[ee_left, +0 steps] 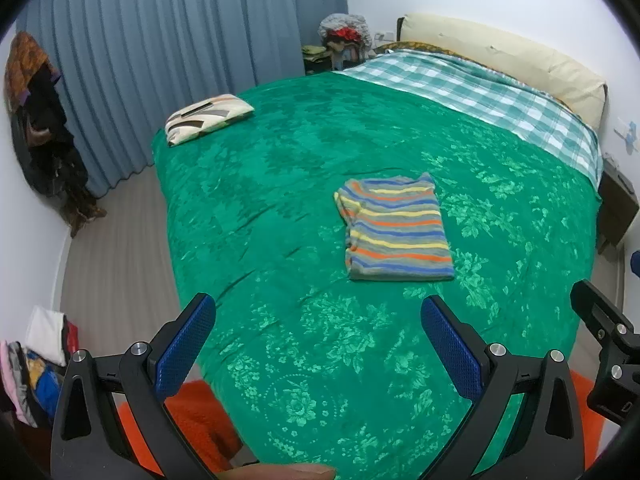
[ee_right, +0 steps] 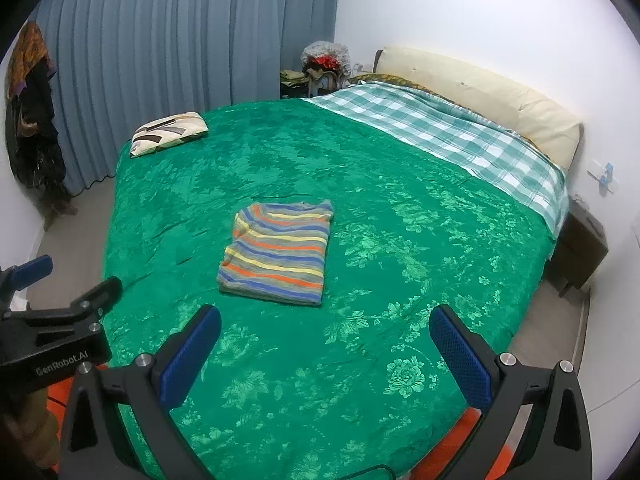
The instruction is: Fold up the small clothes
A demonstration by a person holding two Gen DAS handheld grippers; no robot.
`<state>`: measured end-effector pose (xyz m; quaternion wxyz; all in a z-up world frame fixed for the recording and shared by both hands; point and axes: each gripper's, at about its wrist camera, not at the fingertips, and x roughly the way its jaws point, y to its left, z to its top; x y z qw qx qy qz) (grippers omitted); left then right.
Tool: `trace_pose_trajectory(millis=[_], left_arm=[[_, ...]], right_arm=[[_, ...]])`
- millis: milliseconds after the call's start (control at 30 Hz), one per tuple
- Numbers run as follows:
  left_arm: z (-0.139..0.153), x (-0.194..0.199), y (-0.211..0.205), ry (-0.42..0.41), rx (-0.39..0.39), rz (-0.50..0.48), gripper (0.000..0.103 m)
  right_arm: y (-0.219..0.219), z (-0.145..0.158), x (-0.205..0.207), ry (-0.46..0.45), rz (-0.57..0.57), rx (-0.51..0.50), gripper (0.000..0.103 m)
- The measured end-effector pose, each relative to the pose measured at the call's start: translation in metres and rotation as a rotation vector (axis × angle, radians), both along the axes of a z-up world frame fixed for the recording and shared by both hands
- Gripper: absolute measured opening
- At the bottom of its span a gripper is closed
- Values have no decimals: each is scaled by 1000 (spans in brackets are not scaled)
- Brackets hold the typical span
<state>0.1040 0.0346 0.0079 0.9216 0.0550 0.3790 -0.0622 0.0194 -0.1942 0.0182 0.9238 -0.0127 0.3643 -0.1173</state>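
Both grippers hang above the near edge of the bed, well short of the folded shirt, and neither touches anything.

The left gripper (ee_left: 318,344) has its two blue-padded fingers (ee_left: 186,346) spread wide, with only the green bedspread (ee_left: 280,200) showing through the gap. It holds nothing. A fingertip of the person's hand (ee_left: 280,472) shows at the bottom edge of the left wrist view. In the right wrist view the same gripper (ee_right: 60,280) appears from the side at the left edge, apart from the bedding.

The right gripper (ee_right: 324,346) is also wide open, its blue pads (ee_right: 460,360) far apart and empty, hovering over the flowered part of the bedspread (ee_right: 400,240) near the foot of the bed. Part of its black frame (ee_left: 604,344) shows at the right edge of the left wrist view.

The striped shirt (ee_left: 394,228) lies folded into a neat rectangle, flat on the bedspread around the middle of the bed, a little toward the near edge. From the right wrist camera the shirt (ee_right: 278,252) sits ahead and to the left of the open fingers.

A patterned pillow (ee_left: 208,118) rests at the far left corner of the bed. A checked green-and-white sheet (ee_left: 480,92) covers the head end, with a long cream bolster (ee_left: 508,56) against the wall behind it. Blue curtains (ee_left: 180,40) hang along the far left side, and a pile of clothes (ee_left: 36,372) lies on the floor at the left.
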Motion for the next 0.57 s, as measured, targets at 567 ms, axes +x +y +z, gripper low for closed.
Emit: trace_pose_trajectory(millis=[567], left_arm=[[-1, -5, -9, -18, 5, -34, 103]], right_arm=[[-5, -1, 1, 6, -10, 11, 103]])
